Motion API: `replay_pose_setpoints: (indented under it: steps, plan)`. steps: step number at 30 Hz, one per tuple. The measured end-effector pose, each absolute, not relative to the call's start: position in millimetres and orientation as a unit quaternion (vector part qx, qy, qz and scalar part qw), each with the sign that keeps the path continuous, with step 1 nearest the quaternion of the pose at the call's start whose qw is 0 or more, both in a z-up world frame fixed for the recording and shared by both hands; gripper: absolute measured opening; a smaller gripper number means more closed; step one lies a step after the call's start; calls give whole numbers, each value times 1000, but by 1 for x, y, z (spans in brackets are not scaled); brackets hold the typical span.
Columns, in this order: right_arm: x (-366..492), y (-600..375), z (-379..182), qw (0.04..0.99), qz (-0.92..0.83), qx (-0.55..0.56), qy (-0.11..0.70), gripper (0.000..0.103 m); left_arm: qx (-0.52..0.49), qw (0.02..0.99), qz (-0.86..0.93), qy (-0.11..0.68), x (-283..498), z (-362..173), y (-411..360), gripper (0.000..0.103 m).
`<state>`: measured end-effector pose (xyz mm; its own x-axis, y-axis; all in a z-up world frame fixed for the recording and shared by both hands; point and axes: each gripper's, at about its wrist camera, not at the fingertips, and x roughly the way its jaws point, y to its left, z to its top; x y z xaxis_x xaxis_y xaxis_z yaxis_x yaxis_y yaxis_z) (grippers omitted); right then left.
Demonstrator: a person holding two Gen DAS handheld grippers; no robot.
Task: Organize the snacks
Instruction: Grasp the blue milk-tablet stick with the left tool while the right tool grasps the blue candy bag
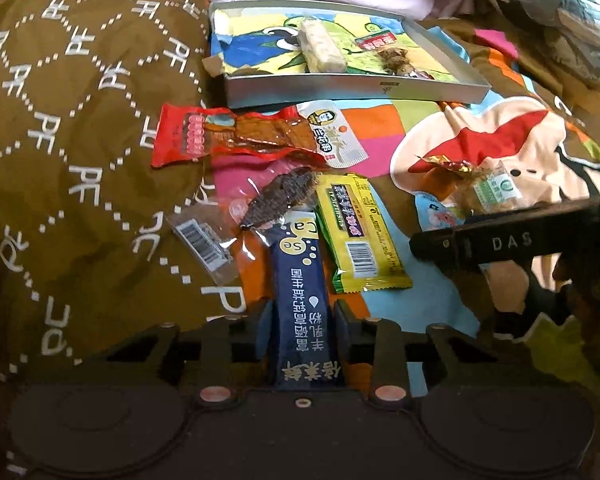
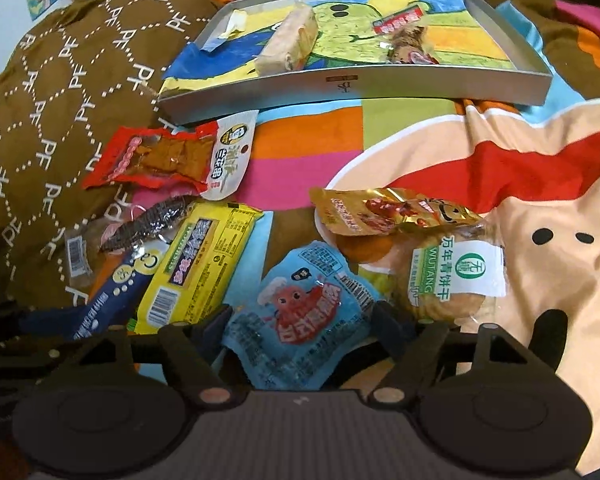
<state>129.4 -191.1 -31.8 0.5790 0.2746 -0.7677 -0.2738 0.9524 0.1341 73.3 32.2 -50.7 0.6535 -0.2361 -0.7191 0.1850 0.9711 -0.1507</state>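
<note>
My left gripper (image 1: 300,332) has its jaws clenched on the navy sachet (image 1: 302,280); my right gripper (image 2: 300,320) straddles the blue pouch (image 2: 300,312), jaws released. Both snacks lie on the bedspread (image 2: 300,152), short of the tray (image 2: 340,88). The slick sachet, pinched near its end, could slide out in transit.

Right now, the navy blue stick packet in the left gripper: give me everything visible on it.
The navy blue stick packet is a long, narrow, glossy sachet with white Chinese print, yellow characters at its near end and yellow-white bubble marks reading Ca and Se at its far end. The left gripper is shut on its middle. It points away toward the tray. Its far end lies by the dark dried-snack pouch, with the yellow bar alongside.
</note>
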Motion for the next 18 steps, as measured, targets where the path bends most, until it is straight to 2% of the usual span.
replay_pose_setpoints:
  steps: [9, 15, 18]
  plan:
    - [102, -207, -25, 873, 234, 38, 425, 85, -62, 900, -117, 416, 69, -49, 34, 35]
    - [107, -214, -21, 866, 214, 78, 444, 91, -56, 901, -118, 413, 69, -50, 32, 38]
    - [111, -210, -25, 869, 197, 86, 446, 97, -51, 903, -119, 410, 69, -51, 32, 38]
